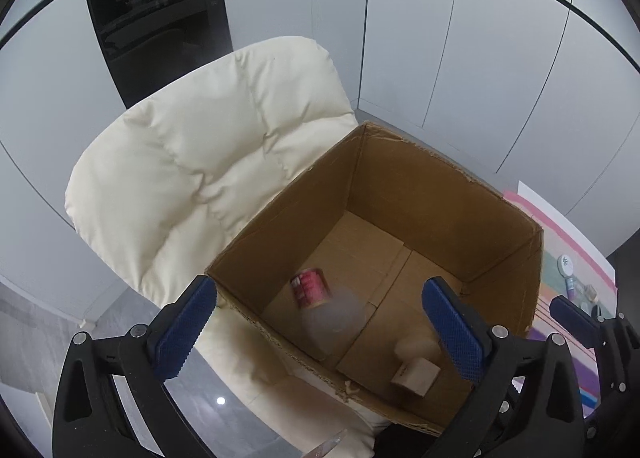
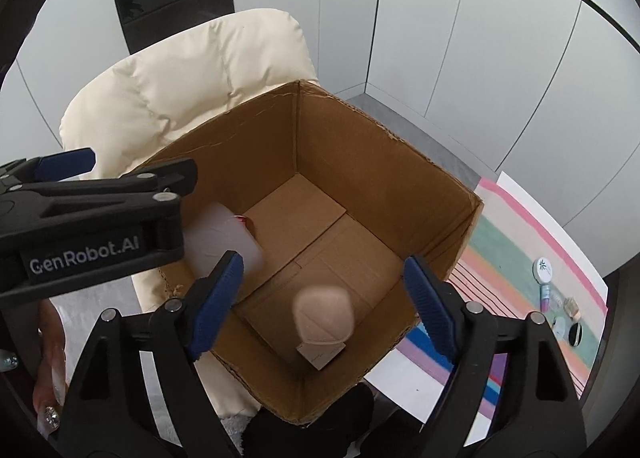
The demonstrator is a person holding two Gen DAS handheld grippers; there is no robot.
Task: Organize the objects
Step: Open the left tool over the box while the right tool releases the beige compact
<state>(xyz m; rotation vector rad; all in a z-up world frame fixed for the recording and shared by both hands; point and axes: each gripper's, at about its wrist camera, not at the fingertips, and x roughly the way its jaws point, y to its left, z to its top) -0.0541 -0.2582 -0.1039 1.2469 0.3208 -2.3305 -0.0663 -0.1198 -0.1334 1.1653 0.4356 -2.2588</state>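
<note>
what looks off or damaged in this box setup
The cardboard box has ragged, torn top edges and sits on the cream chair rather than a flat surface. Inside, a frosted bottle with red label lies on its side. Both claws hang open and empty.

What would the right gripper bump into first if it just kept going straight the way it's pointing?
Probably the beige bottle lying in the cardboard box: it sits between the open jaws of the right gripper, pointing down into the box. Depth is hard to judge; otherwise the box floor.
</note>
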